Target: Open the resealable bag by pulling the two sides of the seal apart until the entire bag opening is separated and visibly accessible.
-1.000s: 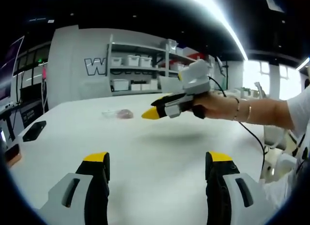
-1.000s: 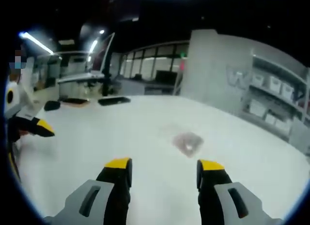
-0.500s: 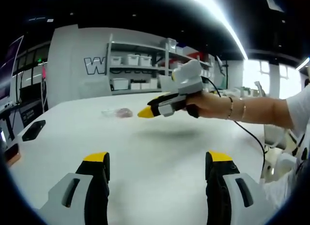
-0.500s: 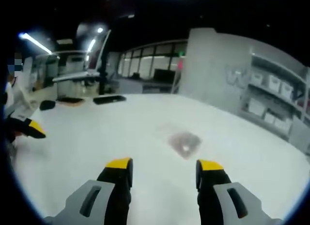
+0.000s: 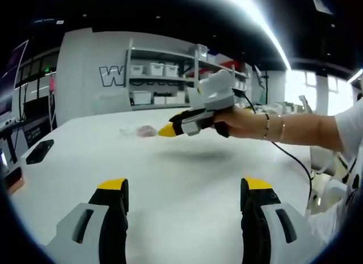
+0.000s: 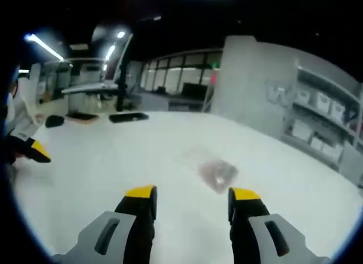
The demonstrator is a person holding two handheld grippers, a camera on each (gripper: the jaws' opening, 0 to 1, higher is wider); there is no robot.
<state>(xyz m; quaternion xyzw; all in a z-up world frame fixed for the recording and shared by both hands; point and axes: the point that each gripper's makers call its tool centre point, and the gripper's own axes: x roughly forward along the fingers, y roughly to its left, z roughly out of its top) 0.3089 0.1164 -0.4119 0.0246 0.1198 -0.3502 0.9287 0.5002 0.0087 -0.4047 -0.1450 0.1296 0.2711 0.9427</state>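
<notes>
Left gripper view: my left gripper [image 5: 184,202] jaws wide apart, empty | right gripper [image 6: 190,200] same, above the table [image 6: 113,162] | resealable bag [image 6: 218,173] flat on table, just beyond right jaws, untouched

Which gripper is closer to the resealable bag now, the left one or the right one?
Right. The right gripper hovers just short of the resealable bag; the left gripper is far back across the table.

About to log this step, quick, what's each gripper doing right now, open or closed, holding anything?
Left gripper: open, empty, above the table.
Right gripper: open, empty, pointing at the bag lying on the table.
</notes>
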